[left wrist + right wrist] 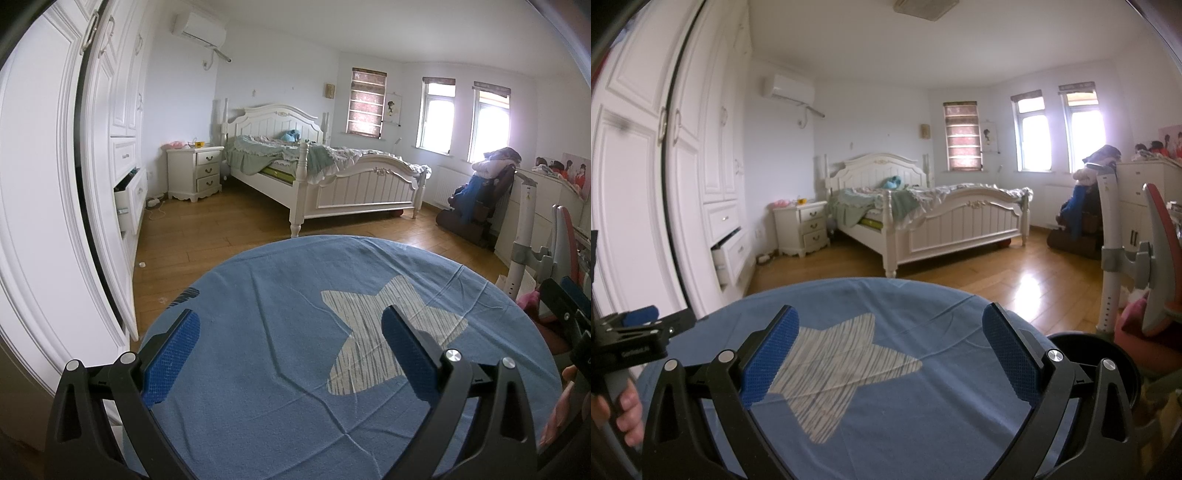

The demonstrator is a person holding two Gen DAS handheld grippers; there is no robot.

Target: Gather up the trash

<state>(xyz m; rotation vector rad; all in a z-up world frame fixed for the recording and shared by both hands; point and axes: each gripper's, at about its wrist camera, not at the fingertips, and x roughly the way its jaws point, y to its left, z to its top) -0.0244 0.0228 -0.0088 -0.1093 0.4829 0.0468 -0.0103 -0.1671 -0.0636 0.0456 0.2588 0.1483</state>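
Blue star-print cloth [258,369] lies beneath your left gripper [291,339] and right gripper [890,350]; both jaws spread wide, holding nothing.

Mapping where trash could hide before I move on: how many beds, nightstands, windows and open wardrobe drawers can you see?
Bed: 1
Nightstand: 1
Windows: 3
Open wardrobe drawer: 1
Total: 6
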